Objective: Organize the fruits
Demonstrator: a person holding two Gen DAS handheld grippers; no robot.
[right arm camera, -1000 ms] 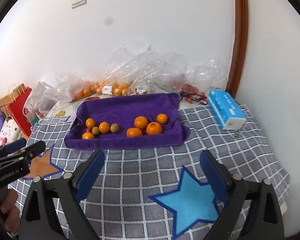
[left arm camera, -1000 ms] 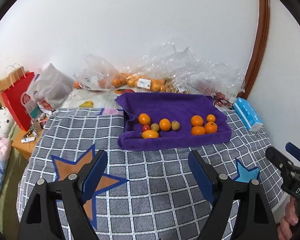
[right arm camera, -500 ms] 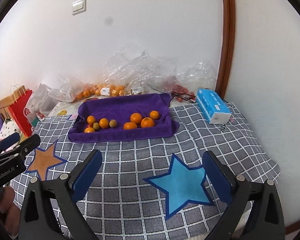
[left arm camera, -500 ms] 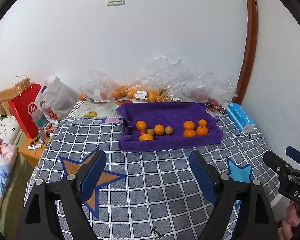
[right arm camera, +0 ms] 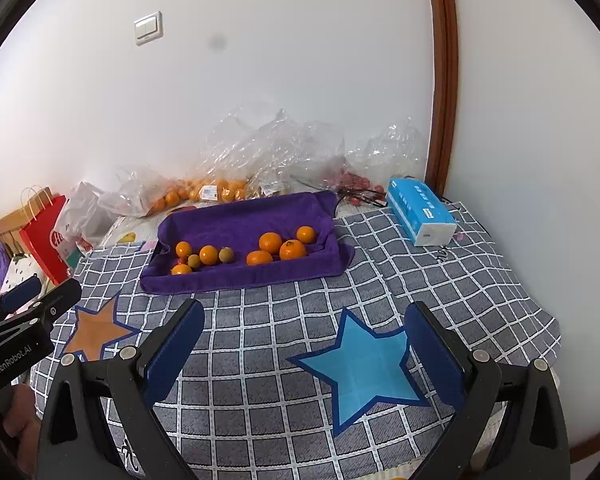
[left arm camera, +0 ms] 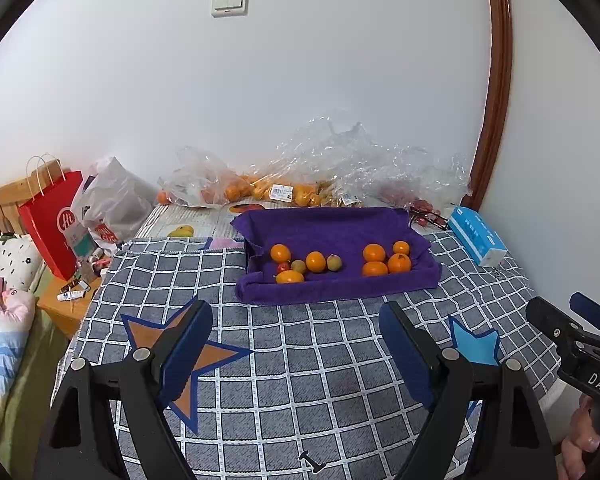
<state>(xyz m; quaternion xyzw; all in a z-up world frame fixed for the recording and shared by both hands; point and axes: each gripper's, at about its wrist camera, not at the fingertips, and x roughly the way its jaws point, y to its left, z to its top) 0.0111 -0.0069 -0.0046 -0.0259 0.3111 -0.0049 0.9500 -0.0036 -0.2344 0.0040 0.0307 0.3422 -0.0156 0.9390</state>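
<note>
A: Tongs first, left gripper (left arm camera: 296, 354) and right gripper (right arm camera: 304, 350)?
B: Both mine, both spread wide, nothing between the jaws, over the checked blanket (left arm camera: 320, 392).
A: Fruit?
B: Straight ahead and beyond both, well apart from the tips, on the purple towel (left arm camera: 324, 228). Mixed cluster (left arm camera: 304, 264) lies left, four oranges (left arm camera: 386, 260) right; row runs left-right.
A: Nearer hand?
B: I judge left for the mixed cluster, right for the oranges.
</note>
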